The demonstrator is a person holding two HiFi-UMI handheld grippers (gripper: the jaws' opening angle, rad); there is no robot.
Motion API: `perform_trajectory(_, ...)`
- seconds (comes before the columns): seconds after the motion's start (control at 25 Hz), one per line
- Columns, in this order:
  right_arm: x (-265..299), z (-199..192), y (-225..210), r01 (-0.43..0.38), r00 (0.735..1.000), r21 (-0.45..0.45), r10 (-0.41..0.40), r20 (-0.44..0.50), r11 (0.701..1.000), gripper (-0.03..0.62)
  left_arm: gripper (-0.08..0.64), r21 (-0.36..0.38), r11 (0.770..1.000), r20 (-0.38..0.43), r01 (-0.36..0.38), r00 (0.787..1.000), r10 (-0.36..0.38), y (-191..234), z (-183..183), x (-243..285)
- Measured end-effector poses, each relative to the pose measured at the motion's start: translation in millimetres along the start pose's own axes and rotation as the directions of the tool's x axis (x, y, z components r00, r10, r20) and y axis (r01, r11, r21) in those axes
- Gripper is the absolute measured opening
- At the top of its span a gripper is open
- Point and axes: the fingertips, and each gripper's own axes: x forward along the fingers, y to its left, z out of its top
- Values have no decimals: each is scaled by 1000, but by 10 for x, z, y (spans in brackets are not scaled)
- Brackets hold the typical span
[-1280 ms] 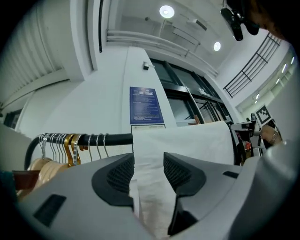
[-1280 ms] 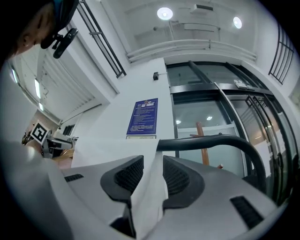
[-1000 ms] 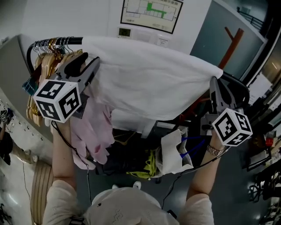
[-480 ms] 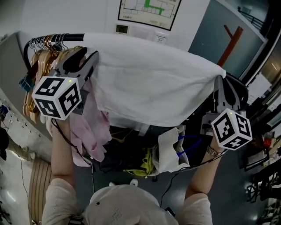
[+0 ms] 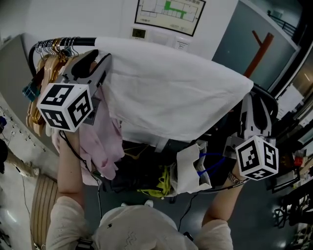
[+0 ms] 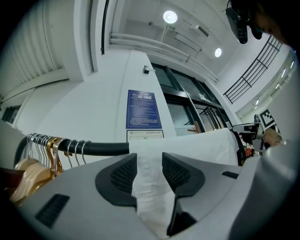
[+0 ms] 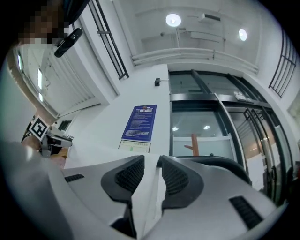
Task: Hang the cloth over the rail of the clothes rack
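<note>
Nearest, low in the head view: two forearms raised, one gripper apiece. Just above, left gripper at the left end of the rail, its marker cube turned toward the camera. Per the left gripper view: jaws wide apart, a strip of white cloth lying loose between the pads, not pinched. Right gripper at the cloth's right corner, near the right end of the rack. Per the right gripper view: jaws roughly half apart, just opened, a folded cloth edge standing in the gap, no clamp on it. Cloth draped over the rail, covering most of its length, front fall hanging to a slanted lower edge. Past the left gripper, wooden and gold hangers bunched on the bare left end of the rail; pink garment hanging below, close beside the cloth's left edge. Under the rail, a white bag and dark clutter, too dim to sort. Farthest: white wall with a framed floor plan; reddish wooden stand off to the right.
</note>
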Motion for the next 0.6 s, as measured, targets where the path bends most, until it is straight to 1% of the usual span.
perform_trajectory(0.04,-41,35,-22,19,1000,-4,-19,22,1000,107,176,-11,1000,17,-7,1000,7,-2,17,-23)
perform_trajectory(0.08,-76,68,-14,21,999,-9,-21,42,1000,107,176,-23,1000,40,-19,999,20,-4,42,-52)
perform_trajectory(0.16,-133,119,76,-6,997,-17,8,78,1000,106,176,-27,998,92,-58,994,60,-27,113,-128)
perform_trajectory(0.2,-156,131,140,-24,995,-18,25,94,1000,92,176,-6,997,115,-81,990,81,-58,150,-173)
perform_trajectory(0.24,-178,128,217,-44,993,-19,46,110,999,33,176,24,994,137,-103,986,99,-101,177,-221)
perform_trajectory(0.28,-206,103,312,-73,989,-19,74,125,997,18,176,52,991,159,-121,981,111,-155,184,-273)
perform_trajectory(0.32,-249,49,424,-111,984,-18,112,140,994,17,176,70,989,178,-128,977,114,-221,159,-331)
perform_trajectory(0.36,-312,-36,542,-157,976,-11,157,151,987,17,175,73,990,192,-123,976,107,-300,97,-400)
perform_trajectory(0.4,-387,-152,654,-206,966,8,202,159,979,18,159,65,992,200,-107,975,92,-389,-2,-483)
perform_trajectory(0.44,-464,-293,746,-249,957,40,240,161,968,17,99,53,995,203,-86,976,74,-483,-130,-574)
perform_trajectory(0.48,-534,-452,821,-284,950,85,269,158,955,18,54,46,997,203,-63,978,52,-578,-276,-664)
perform_trajectory(0.56,-681,-803,962,-330,942,187,309,130,925,18,25,52,998,199,-18,980,7,-761,-594,-849)
perform_trajectory(0.6,-773,-986,1047,-340,940,229,325,104,912,18,20,43,999,190,3,982,-11,-841,-758,-952)
